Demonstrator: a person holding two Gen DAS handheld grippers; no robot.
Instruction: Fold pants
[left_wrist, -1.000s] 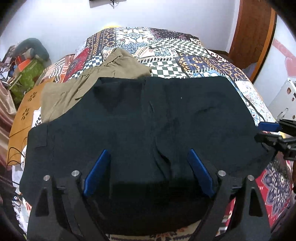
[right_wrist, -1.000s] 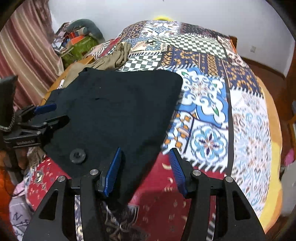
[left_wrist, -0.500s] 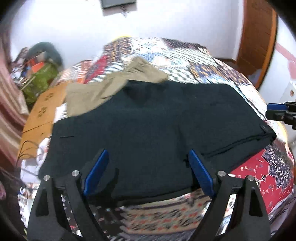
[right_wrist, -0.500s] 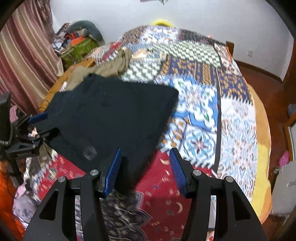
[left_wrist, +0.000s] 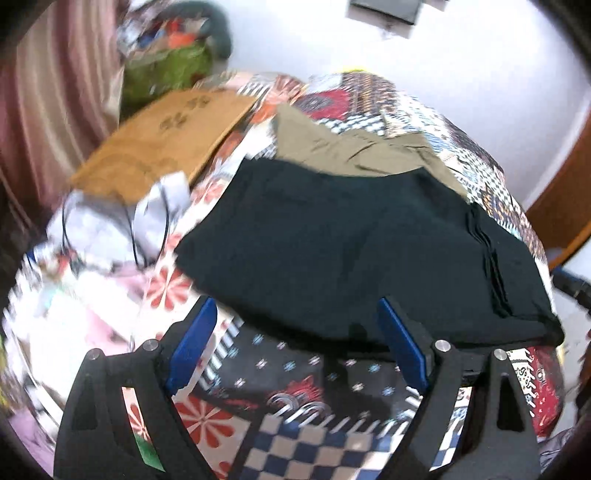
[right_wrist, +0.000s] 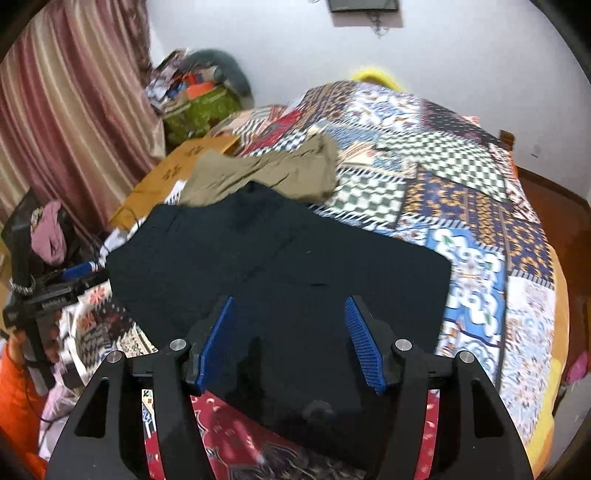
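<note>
The left claw (left_wrist: 295, 347) hangs wide and empty at the near edge of the black pants (left_wrist: 354, 251), folded flat on the patchwork bed (right_wrist: 480, 229), while the right claw (right_wrist: 288, 343) is opening above them, pads clear, seemingly releasing a finished fold.

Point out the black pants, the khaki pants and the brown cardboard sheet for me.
black pants (right_wrist: 280, 266), right wrist view, middle of the flat dark cloth
khaki pants (right_wrist: 258, 173), right wrist view, crumpled middle
brown cardboard sheet (left_wrist: 162, 144), left wrist view, flat top face
</note>
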